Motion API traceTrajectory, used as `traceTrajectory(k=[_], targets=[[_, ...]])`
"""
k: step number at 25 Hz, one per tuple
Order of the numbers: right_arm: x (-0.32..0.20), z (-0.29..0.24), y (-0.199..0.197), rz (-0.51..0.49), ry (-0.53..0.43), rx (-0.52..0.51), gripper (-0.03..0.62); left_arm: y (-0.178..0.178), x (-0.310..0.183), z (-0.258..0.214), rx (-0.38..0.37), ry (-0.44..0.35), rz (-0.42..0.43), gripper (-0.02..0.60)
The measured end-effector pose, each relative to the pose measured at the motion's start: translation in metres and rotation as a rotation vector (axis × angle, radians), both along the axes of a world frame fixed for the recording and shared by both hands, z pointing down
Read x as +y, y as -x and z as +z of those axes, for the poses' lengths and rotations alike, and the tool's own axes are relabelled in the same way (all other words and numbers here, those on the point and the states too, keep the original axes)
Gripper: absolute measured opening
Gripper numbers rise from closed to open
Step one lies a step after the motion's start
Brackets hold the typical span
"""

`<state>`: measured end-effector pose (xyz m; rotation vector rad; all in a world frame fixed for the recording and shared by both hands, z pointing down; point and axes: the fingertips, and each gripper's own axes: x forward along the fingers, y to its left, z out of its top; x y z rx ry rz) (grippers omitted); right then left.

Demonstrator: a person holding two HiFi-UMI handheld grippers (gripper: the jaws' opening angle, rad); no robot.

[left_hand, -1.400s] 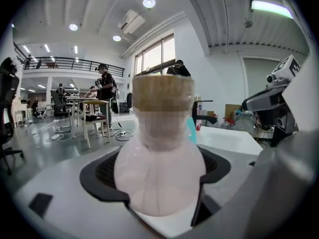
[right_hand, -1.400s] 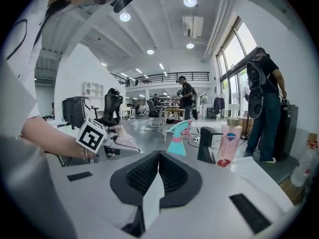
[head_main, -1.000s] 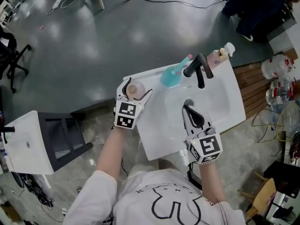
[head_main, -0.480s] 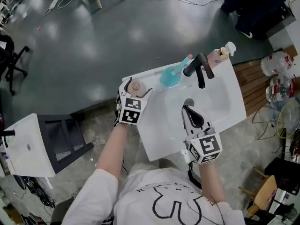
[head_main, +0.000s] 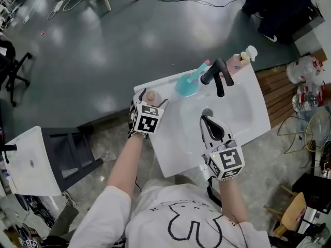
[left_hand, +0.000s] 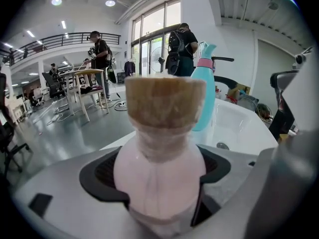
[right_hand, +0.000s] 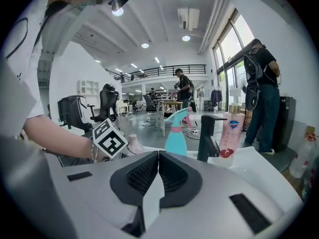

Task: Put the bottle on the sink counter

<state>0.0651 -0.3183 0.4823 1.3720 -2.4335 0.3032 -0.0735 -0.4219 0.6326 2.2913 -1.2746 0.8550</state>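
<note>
One risk: left claw (head_main: pixel 149 100) clamped the bottle (left_hand: pixel 162 178) near the bench (head_main: pixel 168 141) edge; a tilted release could've toppled it.

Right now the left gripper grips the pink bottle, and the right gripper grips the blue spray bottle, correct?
Not quite. The left gripper does grip the pink bottle. But the right gripper view shows the right gripper with its jaws closed together on nothing. The blue spray bottle stands apart from it, beside the tap.

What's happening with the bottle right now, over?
Left gripper shut on pink bottle, at sink counter's left corner. Right gripper shut, empty, over the basin. Teal spray bottle apart, beside the tap.
</note>
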Motion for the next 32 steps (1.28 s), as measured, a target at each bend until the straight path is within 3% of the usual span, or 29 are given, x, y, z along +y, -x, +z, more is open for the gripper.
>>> traceTrajectory(k=[18,24,32], targets=[[0.001,-0.011,-0.005,0.004,-0.024,-0.008,0.028,0.0,0.004,0.002,-0.007,0.053,0.012,0.408],[0.001,-0.016,-0.003,-0.006,-0.038,-0.012,0.029,0.0,0.004,-0.01,0.065,0.026,0.003,0.408],[0.008,-0.03,0.005,-0.05,-0.08,-0.02,0.028,0.014,0.019,-0.029,0.059,-0.016,-0.045,0.416]])
